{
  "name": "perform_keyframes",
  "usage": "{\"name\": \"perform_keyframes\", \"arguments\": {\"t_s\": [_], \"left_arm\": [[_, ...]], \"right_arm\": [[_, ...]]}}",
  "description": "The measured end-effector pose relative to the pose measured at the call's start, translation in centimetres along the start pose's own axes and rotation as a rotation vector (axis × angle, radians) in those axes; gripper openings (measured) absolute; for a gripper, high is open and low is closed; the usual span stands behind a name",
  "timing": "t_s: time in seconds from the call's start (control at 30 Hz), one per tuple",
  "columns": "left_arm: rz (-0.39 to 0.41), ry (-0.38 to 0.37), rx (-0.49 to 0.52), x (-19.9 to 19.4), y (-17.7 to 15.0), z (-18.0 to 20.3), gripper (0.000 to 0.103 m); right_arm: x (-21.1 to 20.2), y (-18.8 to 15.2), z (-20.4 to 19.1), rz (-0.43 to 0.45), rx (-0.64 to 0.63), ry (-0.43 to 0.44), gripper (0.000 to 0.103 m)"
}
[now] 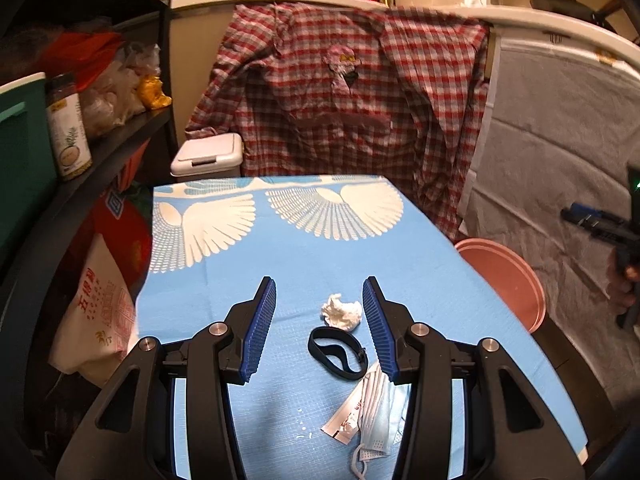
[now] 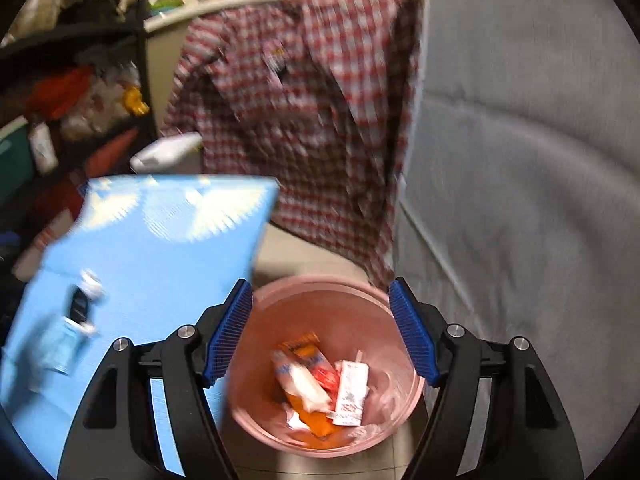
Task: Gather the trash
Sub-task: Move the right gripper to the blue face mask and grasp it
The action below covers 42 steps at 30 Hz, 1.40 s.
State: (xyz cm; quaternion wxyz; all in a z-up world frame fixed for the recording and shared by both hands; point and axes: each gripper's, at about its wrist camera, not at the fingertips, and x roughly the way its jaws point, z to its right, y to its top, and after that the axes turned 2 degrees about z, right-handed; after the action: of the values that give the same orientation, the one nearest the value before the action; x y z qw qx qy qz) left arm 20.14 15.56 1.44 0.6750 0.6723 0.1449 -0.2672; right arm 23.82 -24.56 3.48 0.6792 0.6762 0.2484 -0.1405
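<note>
On the blue table (image 1: 224, 264) lie a crumpled white tissue (image 1: 341, 311), a black band (image 1: 338, 352), a blue face mask (image 1: 380, 416) and a torn white wrapper (image 1: 346, 416). My left gripper (image 1: 320, 300) is open and empty above the table, with the tissue between its fingers. My right gripper (image 2: 320, 316) is open and empty above the pink bin (image 2: 276, 304), which holds several wrappers (image 2: 320, 380). The bin also shows in the left wrist view (image 1: 508, 280) beside the table's right edge. The right wrist view is blurred; the table (image 2: 160, 260) and its trash (image 2: 80, 312) lie at its left.
A dark shelf (image 1: 120, 132) with a jar, bags and a green box stands left of the table. A white lidded bin (image 1: 208, 154) sits behind the table. A plaid shirt (image 1: 340, 100) and a grey towel (image 1: 552, 140) hang on a rail beyond.
</note>
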Motion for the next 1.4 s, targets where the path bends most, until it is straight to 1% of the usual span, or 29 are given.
{"name": "perform_keyframes", "arguments": {"t_s": [0.1,0.2,0.27,0.33,0.4,0.43,0.47,0.5,0.6,0.67,0.7,0.73,0.77,0.83,0.93,1.03,1.13,1.2,1.4], "left_arm": [[0.026,0.005,-0.024,-1.3,0.6,-0.6,0.045],[0.034,0.027,-0.066,-2.4,1.1,-1.5,0.044],[0.048,0.049,-0.103,-3.3,1.6,-2.1,0.043],[0.057,0.066,-0.143,-4.4,2.4,-2.7,0.042],[0.064,0.069,-0.161,-5.4,3.0,-3.0,0.038],[0.068,0.075,-0.160,-6.0,3.3,-2.9,0.037],[0.071,0.079,-0.154,-6.3,3.5,-2.8,0.037],[0.074,0.087,-0.143,-6.7,3.6,-2.7,0.036],[0.072,0.113,-0.137,-6.7,3.6,-2.3,0.032],[0.069,0.120,-0.147,-5.9,2.9,-2.3,0.032],[0.061,0.129,-0.154,-5.1,2.3,-2.3,0.029],[0.037,0.129,-0.164,-4.2,1.5,-2.5,0.025],[0.010,0.124,-0.168,-3.5,1.0,-2.7,0.023],[-0.039,0.125,-0.152,-2.1,-0.1,-2.8,0.017],[-0.063,0.101,-0.121,-1.4,-1.1,-2.7,0.017],[-0.069,0.072,-0.100,-0.7,-1.5,-2.4,0.017],[-0.071,0.046,-0.091,0.0,-1.7,-2.3,0.017],[-0.079,0.031,-0.089,0.6,-1.9,-2.5,0.017],[-0.122,-0.001,-0.092,2.7,-2.6,-2.6,0.017]], "right_arm": [[-3.8,3.5,-2.3,0.048,-0.033,0.073,0.071],[-6.0,5.7,-4.5,0.077,-0.032,0.140,0.070],[-7.2,6.3,-5.7,0.099,0.008,0.195,0.066],[-7.3,6.2,-6.8,0.100,0.044,0.258,0.056],[-6.9,5.6,-8.1,0.083,0.064,0.315,0.038],[-6.4,5.1,-9.0,0.067,0.071,0.352,0.034],[-5.8,4.5,-9.8,0.054,0.070,0.380,0.026],[-5.5,4.0,-10.5,0.045,0.065,0.398,0.022],[-4.1,2.3,-13.2,0.005,0.036,0.454,0.022],[-3.0,0.9,-15.1,-0.023,0.000,0.478,0.022],[-2.6,0.2,-15.9,-0.039,-0.009,0.493,0.022],[-2.0,-0.4,-16.6,-0.058,-0.010,0.509,0.022],[-1.2,-1.1,-17.4,-0.083,-0.011,0.526,0.022],[0.2,-1.9,-18.4,-0.112,-0.021,0.537,0.022],[2.8,-3.6,-19.3,-0.178,-0.002,0.556,0.024],[5.1,-5.3,-19.9,-0.239,-0.010,0.552,0.026],[6.8,-6.4,-20.2,-0.270,-0.005,0.555,0.035],[7.6,-6.9,-20.5,-0.291,-0.002,0.565,0.047],[9.2,-8.5,-21.9,-0.352,-0.029,0.591,0.048]]}}
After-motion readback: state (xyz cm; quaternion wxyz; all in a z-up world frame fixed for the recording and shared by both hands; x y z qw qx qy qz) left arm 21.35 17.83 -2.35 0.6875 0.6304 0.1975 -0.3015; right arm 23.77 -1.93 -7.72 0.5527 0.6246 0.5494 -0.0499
